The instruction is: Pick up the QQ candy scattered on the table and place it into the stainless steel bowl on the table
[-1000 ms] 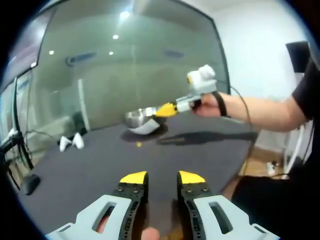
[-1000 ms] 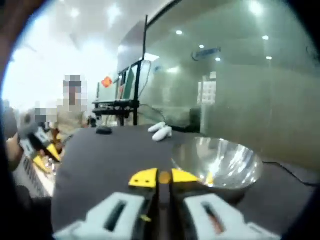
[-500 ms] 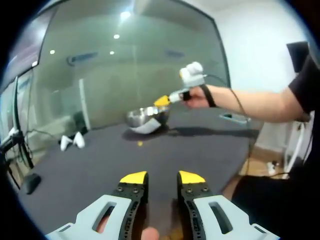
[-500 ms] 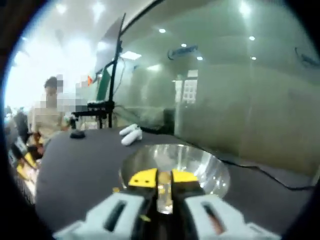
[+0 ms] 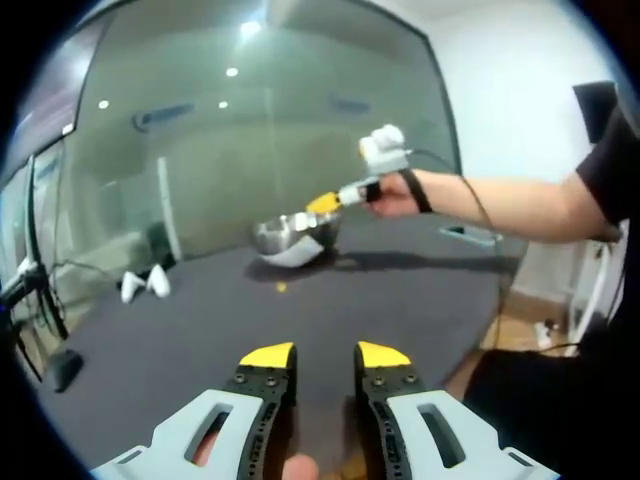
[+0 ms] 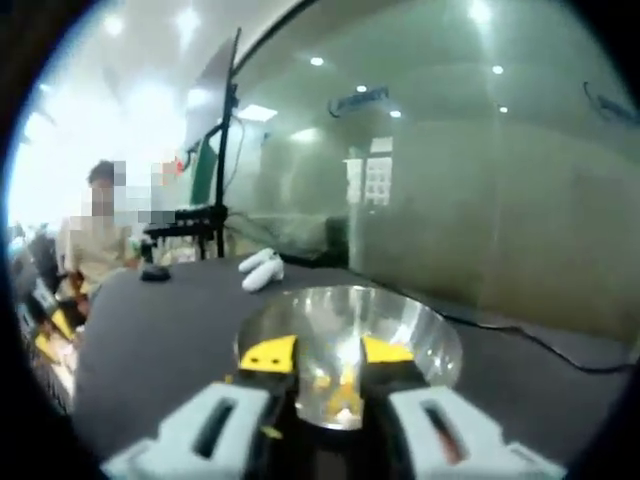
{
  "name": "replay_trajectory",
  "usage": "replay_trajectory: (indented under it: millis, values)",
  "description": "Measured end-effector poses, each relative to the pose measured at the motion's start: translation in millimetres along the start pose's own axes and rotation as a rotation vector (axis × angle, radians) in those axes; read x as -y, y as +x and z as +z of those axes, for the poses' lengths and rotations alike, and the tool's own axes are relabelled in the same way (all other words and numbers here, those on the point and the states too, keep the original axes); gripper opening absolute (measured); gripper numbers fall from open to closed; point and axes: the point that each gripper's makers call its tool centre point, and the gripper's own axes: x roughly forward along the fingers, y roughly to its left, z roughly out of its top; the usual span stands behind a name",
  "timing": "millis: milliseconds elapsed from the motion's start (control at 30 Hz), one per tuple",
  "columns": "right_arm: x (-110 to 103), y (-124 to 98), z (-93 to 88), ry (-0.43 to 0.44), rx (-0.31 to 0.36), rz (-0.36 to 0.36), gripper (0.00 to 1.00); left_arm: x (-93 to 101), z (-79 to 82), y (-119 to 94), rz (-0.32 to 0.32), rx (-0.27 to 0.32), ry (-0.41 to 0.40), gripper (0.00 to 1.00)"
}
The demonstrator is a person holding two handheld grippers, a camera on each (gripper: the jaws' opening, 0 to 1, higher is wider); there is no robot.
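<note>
1. QQ candy point(image 6: 345, 385) is seen lying inside the stainless steel bowl point(image 6: 420, 335), right below and between the right gripper point(image 6: 325, 352) tips, with more yellowish pieces beside it.
2. Half a second ago the right jaws were pinched on a piece; now they are spread apart and nothing is held, so a drop-off is judged done.
3. From the left gripper view, the right gripper point(image 5: 322, 203) is parked over the stainless steel bowl point(image 5: 290, 236).
4. One yellow piece point(image 5: 280, 288) is left on the table point(image 5: 400, 300), well ahead of the left gripper point(image 5: 325, 354), which is released and empty.
5. That leftover is probably next.
</note>
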Motion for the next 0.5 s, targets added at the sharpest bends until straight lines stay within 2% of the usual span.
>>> replay_trajectory:
  millis: [133, 367, 500]
  values:
    - [-3.1, -0.5, 0.7, 0.000, -0.001, 0.009, 0.23, 5.8, 1.8, 0.8, -0.002, -0.001, 0.004, 0.25]
    - [-20.7, -16.8, 0.1, 0.004, 0.013, 0.027, 0.22, 9.2, 1.6, -0.8, -0.003, -0.001, 0.005, 0.25]
    - [-23.9, -21.5, -4.3, -0.011, 0.010, 0.052, 0.22, 7.0, 2.5, -1.2, -0.003, -0.001, 0.009, 0.25]
